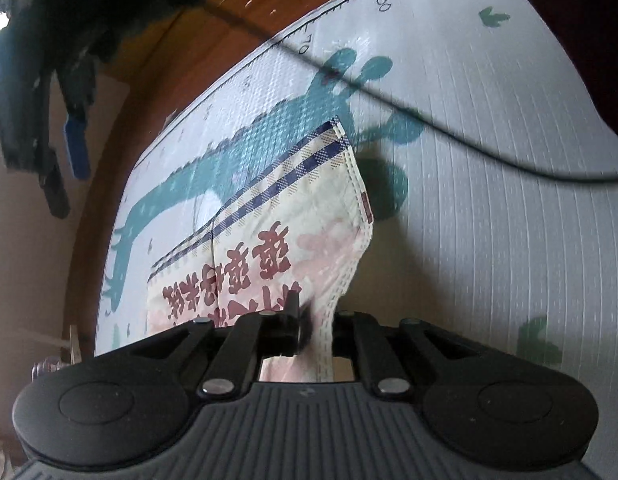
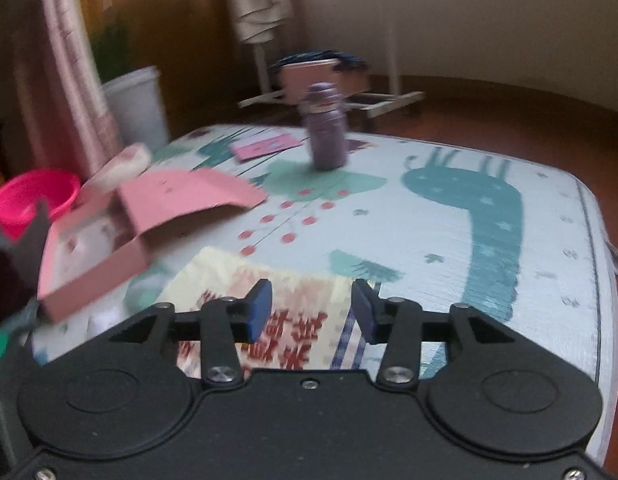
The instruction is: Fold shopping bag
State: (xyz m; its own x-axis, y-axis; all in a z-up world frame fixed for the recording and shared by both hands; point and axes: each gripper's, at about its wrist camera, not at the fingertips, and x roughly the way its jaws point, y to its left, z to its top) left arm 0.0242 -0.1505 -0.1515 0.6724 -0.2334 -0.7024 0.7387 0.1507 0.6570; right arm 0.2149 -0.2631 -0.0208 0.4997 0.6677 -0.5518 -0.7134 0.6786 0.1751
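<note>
Mid-fold: the left tool (image 1: 305,320) pinches an edge of the cream woven shopping bag with red lettering (image 1: 277,240) on the play mat (image 1: 509,240); right tool (image 2: 312,312) released above it, likely regrasping next

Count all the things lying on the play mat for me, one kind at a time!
Shopping bag: 1
Purple bottle: 1
Pink box: 1
Pink card: 1
Total: 4
</note>
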